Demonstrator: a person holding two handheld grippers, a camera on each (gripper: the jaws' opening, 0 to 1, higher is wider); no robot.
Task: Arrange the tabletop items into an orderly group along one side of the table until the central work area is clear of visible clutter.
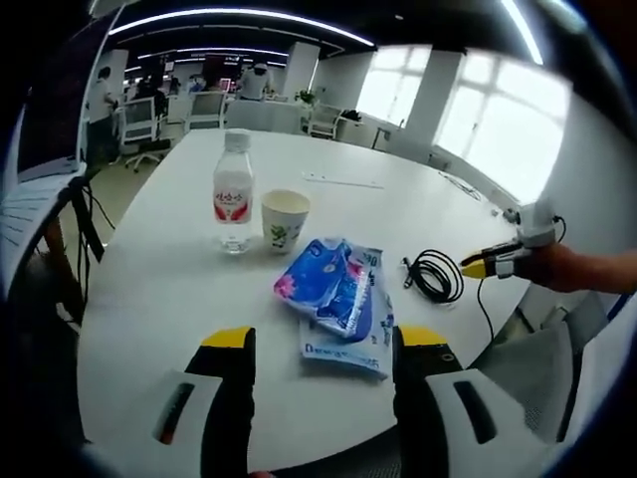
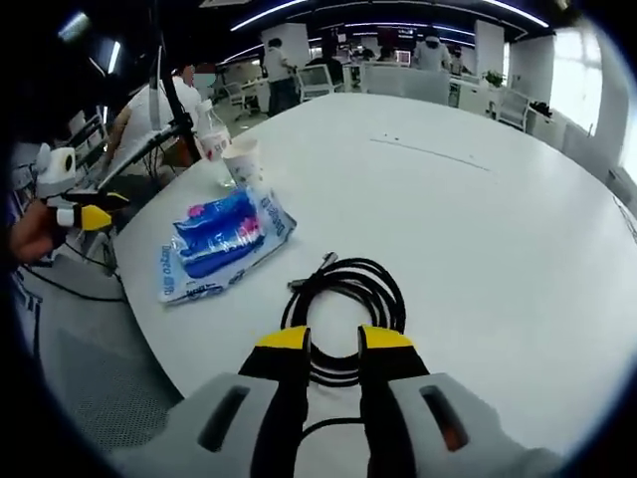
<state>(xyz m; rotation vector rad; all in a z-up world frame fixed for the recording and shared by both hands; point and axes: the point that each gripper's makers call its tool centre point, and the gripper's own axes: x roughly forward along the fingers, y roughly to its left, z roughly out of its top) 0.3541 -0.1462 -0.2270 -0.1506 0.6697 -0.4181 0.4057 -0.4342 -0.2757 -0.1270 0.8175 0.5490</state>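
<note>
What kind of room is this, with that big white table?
Probably an open-plan office. The large white table looks like a meeting table, office chairs and desks stand behind it, people work in the background, and strip lights run along the ceiling.

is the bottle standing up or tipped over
Upright. The bottle stands on its base on the table, white cap at the top, beside the paper cup.

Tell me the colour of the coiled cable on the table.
Black. The coiled cable shows best in the right gripper view.
</note>
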